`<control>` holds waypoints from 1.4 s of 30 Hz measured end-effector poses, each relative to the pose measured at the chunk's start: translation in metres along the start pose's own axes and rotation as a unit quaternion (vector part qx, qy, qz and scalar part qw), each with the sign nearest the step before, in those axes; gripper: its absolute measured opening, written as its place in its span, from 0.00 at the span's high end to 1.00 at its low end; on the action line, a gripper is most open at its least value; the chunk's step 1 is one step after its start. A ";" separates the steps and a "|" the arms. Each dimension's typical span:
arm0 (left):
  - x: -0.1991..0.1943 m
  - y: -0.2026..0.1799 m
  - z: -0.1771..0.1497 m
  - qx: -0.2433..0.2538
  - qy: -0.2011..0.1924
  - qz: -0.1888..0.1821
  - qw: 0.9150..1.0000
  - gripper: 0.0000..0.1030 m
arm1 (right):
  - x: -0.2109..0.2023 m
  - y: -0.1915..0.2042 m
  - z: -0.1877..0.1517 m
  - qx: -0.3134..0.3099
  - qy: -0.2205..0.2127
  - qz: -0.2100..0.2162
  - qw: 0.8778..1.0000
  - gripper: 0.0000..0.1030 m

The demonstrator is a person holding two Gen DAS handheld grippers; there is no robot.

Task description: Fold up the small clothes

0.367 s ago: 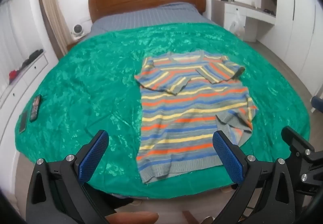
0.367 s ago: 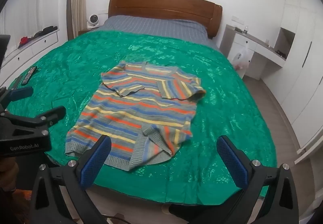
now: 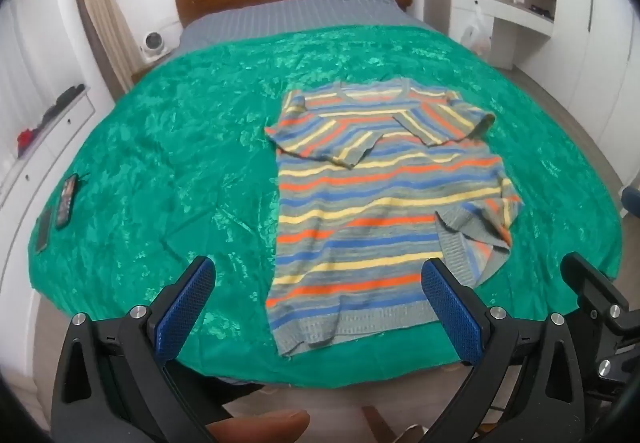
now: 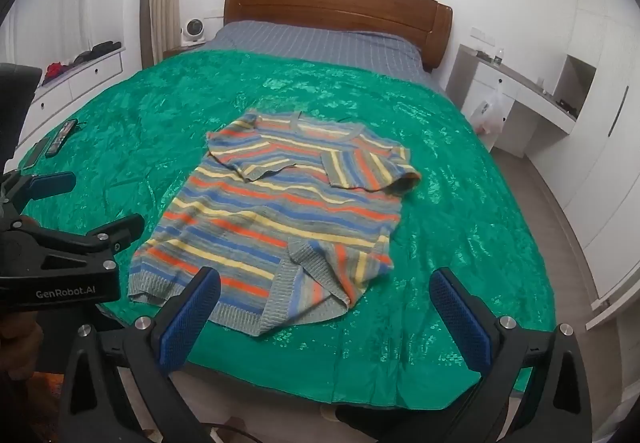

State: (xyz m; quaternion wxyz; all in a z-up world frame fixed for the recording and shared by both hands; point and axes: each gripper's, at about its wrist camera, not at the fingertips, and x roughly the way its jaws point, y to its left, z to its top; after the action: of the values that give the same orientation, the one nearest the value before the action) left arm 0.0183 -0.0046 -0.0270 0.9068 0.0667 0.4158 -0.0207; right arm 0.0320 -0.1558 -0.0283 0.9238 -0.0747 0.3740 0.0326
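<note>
left wrist view: the striped sweater (image 3: 380,203) lies flat on the green bedspread (image 3: 160,171), long axis running from the hem at lower centre up to the collar at upper centre. the left tongs (image 3: 320,307) stand released, empty, the hem just beyond their tips.

right wrist view: the sweater sits left of centre, its turned-up hem corner (image 4: 320,283) nearest the right tongs (image 4: 328,319), also released and empty. that corner looks like the right hand's pick.
</note>
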 end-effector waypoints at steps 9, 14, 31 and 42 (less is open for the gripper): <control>0.003 0.004 -0.001 0.001 0.000 0.007 1.000 0.00 | -0.001 0.012 -0.001 -0.008 0.005 -0.003 1.000 0.00; 0.003 0.005 -0.001 0.003 -0.003 0.007 1.000 0.00 | -0.001 0.016 0.001 -0.018 0.000 -0.009 1.000 0.00; 0.003 0.000 -0.001 0.007 -0.008 -0.012 1.000 0.00 | -0.001 0.015 0.009 -0.030 -0.002 -0.063 0.998 0.00; 0.007 -0.002 -0.005 0.012 0.008 -0.001 1.000 0.00 | 0.000 -0.004 0.011 0.001 0.023 -0.097 0.995 0.00</control>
State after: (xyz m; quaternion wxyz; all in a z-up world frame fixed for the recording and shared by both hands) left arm 0.0188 -0.0058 -0.0356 0.9027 0.0775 0.4224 -0.0257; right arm 0.0404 -0.1581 -0.0202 0.9139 -0.1106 0.3860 -0.0594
